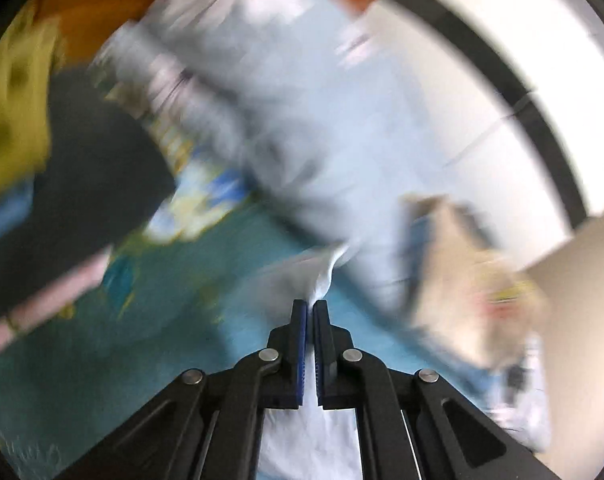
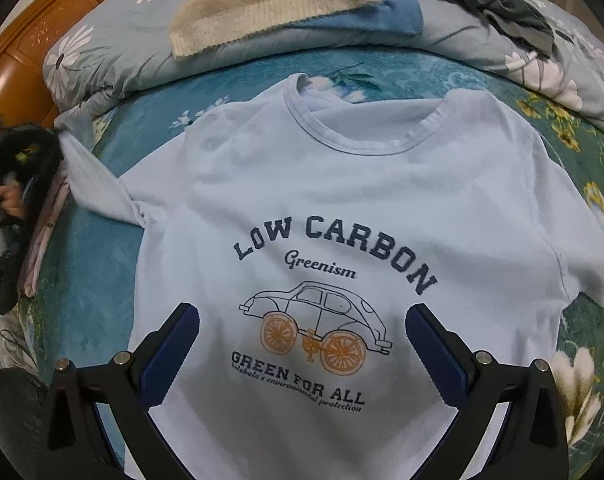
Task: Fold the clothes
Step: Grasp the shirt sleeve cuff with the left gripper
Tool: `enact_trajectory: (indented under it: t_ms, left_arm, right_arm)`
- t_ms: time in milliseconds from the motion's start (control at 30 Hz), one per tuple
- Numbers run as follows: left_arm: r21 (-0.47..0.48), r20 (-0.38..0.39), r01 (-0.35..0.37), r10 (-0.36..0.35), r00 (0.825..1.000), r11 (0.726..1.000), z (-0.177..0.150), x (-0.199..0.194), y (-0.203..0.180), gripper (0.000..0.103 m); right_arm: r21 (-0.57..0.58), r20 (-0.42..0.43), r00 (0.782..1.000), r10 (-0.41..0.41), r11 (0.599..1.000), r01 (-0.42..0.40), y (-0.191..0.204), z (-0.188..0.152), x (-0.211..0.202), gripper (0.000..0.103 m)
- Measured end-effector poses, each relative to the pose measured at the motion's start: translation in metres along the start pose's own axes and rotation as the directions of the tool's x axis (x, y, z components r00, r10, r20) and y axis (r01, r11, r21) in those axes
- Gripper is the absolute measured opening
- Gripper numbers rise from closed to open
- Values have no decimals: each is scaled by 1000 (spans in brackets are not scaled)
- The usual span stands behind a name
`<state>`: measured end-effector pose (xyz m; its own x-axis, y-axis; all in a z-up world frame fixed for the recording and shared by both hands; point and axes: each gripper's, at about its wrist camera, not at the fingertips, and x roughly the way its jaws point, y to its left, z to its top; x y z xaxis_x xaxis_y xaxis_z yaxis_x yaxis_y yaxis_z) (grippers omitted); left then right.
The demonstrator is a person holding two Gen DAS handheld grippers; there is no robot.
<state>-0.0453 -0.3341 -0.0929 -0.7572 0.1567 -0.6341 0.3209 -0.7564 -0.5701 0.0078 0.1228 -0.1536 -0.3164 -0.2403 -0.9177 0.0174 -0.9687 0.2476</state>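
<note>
The right tongs (image 2: 302,344) hang apart over the chest print of the pale blue T-shirt (image 2: 341,200), which lies face up on the bed (image 2: 102,260), its long axis running from near hem to far collar. The left tongs (image 1: 309,312) are clamped on a pinch of its cloth — by the right view, the left sleeve (image 2: 98,184), pulled out leftward — so the left hand is the nearer to that edge. No containers show; a beige knit (image 2: 270,4) lies on the far quilt (image 2: 110,48).

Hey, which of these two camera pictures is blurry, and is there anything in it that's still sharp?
Left wrist view: heavy motion smear over the bed and clothes; only the left tongs, shut on a pinch of pale cloth, look crisp. Right wrist view: mostly sharp, the print on the T-shirt readable between the open right tongs; the edges bend from the fisheye, and the dark shape at far left is blurred.
</note>
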Motion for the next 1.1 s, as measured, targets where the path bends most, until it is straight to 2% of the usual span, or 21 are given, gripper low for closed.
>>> enact_trajectory:
  t_ms: [33, 100, 200, 233, 333, 467, 533, 600, 667, 767, 900, 967, 1033, 1100]
  left_arm:
    - [14, 40, 32, -33, 999, 999, 3, -17, -1, 4]
    - [1, 78, 0, 0, 997, 1000, -1, -38, 16, 4]
    - [-27, 22, -115, 116, 993, 993, -24, -40, 59, 4]
    - [-34, -15, -170, 170, 985, 985, -35, -37, 75, 4]
    - [-62, -104, -267, 260, 960, 962, -51, -30, 105, 4]
    - [-40, -188, -368, 354, 916, 929, -65, -34, 112, 4]
    - [-54, -231, -400, 378, 897, 915, -72, -38, 116, 4]
    - [-106, -266, -404, 365, 892, 909, -77, -44, 122, 5]
    - [-149, -279, -400, 350, 894, 904, -77, -48, 127, 8]
    - [-232, -280, -369, 301, 911, 900, -80, -46, 126, 10]
    - [-315, -249, -378, 309, 918, 871, -77, -47, 134, 26]
    - [-382, -222, -355, 289, 931, 853, -72, -48, 142, 35]
    - [-414, -218, -367, 300, 929, 833, -70, -46, 148, 37]
    - [-429, -206, -370, 309, 928, 824, -70, -44, 148, 34]
  right_arm:
    - [5, 2, 1000, 3, 1000, -3, -1, -1, -1, 103]
    - [15, 0, 1000, 5, 1000, -5, -3, -2, 1, 103]
    - [31, -3, 1000, 9, 999, -9, -7, -5, 3, 103]
    - [35, -4, 1000, 11, 999, -11, -7, -6, 3, 103]
    - [25, -6, 1000, 21, 999, -21, -4, -6, 4, 103]
    - [26, -6, 999, 35, 999, -35, -4, -8, 5, 103]
    - [30, -6, 999, 43, 999, -43, -4, -10, 5, 103]
    - [33, -5, 999, 51, 998, -51, -4, -11, 6, 103]
    - [37, -4, 998, 60, 998, -59, -5, -12, 6, 103]
    - [42, -3, 997, 71, 997, -70, -5, -14, 7, 103]
    - [42, 4, 997, 72, 997, -72, -6, -13, 5, 103]
    - [43, 7, 997, 72, 996, -73, -7, -13, 4, 103]
    - [43, 10, 997, 73, 996, -73, -7, -12, 3, 103]
    - [43, 14, 997, 73, 996, -74, -8, -12, 2, 103]
